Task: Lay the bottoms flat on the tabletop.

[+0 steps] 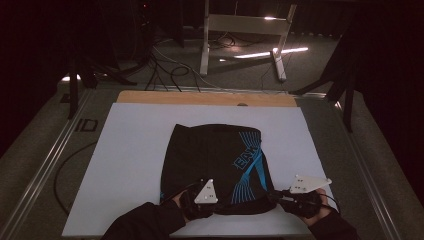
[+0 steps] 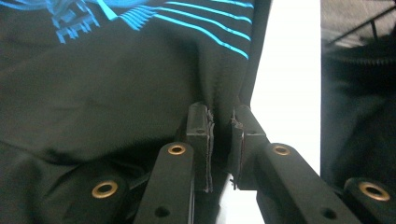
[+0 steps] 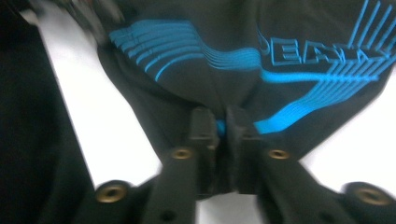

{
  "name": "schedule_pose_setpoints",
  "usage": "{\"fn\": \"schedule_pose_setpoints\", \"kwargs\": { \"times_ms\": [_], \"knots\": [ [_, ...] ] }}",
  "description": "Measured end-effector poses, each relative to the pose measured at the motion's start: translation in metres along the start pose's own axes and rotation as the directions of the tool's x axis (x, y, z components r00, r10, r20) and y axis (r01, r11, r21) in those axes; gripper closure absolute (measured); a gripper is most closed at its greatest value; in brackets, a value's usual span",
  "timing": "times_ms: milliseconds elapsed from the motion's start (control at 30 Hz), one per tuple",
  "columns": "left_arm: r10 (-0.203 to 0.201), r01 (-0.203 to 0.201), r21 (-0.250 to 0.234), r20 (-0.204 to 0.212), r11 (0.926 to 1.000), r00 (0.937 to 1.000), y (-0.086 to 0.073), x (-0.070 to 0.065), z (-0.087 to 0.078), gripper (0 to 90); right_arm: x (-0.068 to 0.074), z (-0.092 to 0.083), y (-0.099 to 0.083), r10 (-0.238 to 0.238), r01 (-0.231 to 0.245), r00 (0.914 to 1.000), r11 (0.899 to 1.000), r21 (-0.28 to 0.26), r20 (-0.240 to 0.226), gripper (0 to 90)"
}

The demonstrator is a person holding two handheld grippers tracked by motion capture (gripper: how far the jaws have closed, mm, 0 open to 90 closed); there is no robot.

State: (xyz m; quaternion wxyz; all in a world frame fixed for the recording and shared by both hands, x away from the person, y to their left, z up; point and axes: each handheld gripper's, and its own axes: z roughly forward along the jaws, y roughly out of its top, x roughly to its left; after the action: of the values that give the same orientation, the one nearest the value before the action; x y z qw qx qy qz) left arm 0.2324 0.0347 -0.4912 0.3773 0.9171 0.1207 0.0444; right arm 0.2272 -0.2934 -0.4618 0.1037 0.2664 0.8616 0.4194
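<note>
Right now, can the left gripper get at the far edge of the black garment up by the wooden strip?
Probably not yet. The left gripper is pinching the near hem of the black garment, and its far edge lies across the whole cloth; nothing blocks the path, but it must let go first.

Black garment [image 1: 215,160] on the white mat

Blue striped print and lettering at one side — near hem bunched, pinched at both corners.

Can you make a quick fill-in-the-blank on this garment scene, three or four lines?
1. The black garment carries printed stripes and letters coloured ____.
2. It lies on a ____ sheet that covers the table.
3. The left gripper and the right gripper each pinch the garment's ____ edge, the one closest to the person.
4. At the sheet's far side a strip of ____ tabletop shows.

Missing words: blue; white; near; wooden
</note>
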Motion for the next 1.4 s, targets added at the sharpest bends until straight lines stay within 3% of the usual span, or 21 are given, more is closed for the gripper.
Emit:
{"fn": "schedule_pose_setpoints", "kwargs": {
  "times_ms": [33, 67, 100, 133, 267, 367, 400, 467, 600, 667, 700, 967, 1200, 1400],
  "knots": [
    [0.0, 0.0, 0.0, 0.0, 1.0, 1.0, 0.0, 0.0, 0.0, 76.9, 0.0, 0.0, 0.0, 0.0, 0.0, 1.0, 1.0, 0.0, 0.0, 69.0],
    [0.006, -0.007, 0.023, 0.015, 0.9997, 0.9999, -0.003, 0.0, 0.001, 75.4, -0.004, -0.005, 0.001, 0.035, -0.034, 0.9994, 0.999, -0.041, 0.008, 58.8],
    [0.006, -0.007, 0.023, 0.015, 0.9997, 0.9999, -0.003, 0.0, 0.001, 72.1, -0.005, -0.007, 0.002, 0.05, -0.048, 0.9985, 0.997, -0.069, 0.025, 55.0],
    [-0.011, 0.01, 0.019, 0.051, 0.9998, 0.9986, -0.006, 0.002, -0.001, 66.6, -0.008, -0.01, 0.002, 0.071, -0.068, 0.9972, 0.994, -0.087, 0.024, 52.4],
    [-0.039, 0.041, -0.02, 0.089, 0.9989, 0.9952, -0.007, 0.004, -0.006, 34.8, -0.013, -0.014, 0.006, 0.119, -0.11, 0.9915, 0.984, -0.137, 0.053, 38.0],
    [-0.066, 0.072, -0.063, 0.096, 0.9954, 0.9932, -0.007, 0.008, -0.015, 16.7, -0.016, -0.014, 0.009, 0.135, -0.126, 0.9894, 0.98, -0.154, 0.052, 34.1],
    [-0.079, 0.088, -0.087, 0.104, 0.9923, 0.9915, -0.006, 0.012, -0.021, 13.6, -0.019, -0.013, 0.012, 0.137, -0.128, 0.9897, 0.978, -0.165, 0.041, 27.1],
    [-0.089, 0.101, -0.113, 0.107, 0.9885, 0.9903, -0.006, 0.015, -0.027, 4.4, -0.022, -0.01, 0.015, 0.137, -0.131, 0.9904, 0.978, -0.162, 0.022, 21.8],
    [-0.097, 0.109, -0.164, 0.081, 0.9805, 0.992, -0.005, 0.024, -0.041, 2.3, -0.026, -0.005, 0.023, 0.136, -0.134, 0.9907, 0.975, -0.18, 0.001, 19.3],
    [-0.097, 0.109, -0.164, 0.081, 0.9805, 0.992, -0.005, 0.024, -0.041, 2.2, -0.027, -0.003, 0.025, 0.132, -0.13, 0.9913, 0.974, -0.183, -0.004, 18.7],
    [-0.105, 0.115, -0.188, 0.063, 0.9753, 0.9925, -0.005, 0.028, -0.048, 1.8, -0.029, 0.0, 0.028, 0.131, -0.13, 0.9913, 0.973, -0.192, -0.007, 17.6],
    [-0.118, 0.12, -0.203, 0.021, 0.9718, 0.9928, -0.009, 0.044, -0.062, 1.4, -0.042, 0.018, 0.04, 0.124, -0.126, 0.9921, 0.974, -0.188, -0.022, 15.2],
    [-0.156, 0.149, -0.227, -0.013, 0.9623, 0.9877, -0.013, 0.061, -0.077, 1.4, -0.05, 0.028, 0.051, 0.119, -0.12, 0.9927, 0.974, -0.191, -0.018, 15.4],
    [-0.208, 0.189, -0.243, -0.055, 0.9515, 0.9767, -0.018, 0.084, -0.087, 1.3, -0.057, 0.033, 0.063, 0.107, -0.105, 0.9942, 0.974, -0.201, 0.0, 15.5]
  ]
}}
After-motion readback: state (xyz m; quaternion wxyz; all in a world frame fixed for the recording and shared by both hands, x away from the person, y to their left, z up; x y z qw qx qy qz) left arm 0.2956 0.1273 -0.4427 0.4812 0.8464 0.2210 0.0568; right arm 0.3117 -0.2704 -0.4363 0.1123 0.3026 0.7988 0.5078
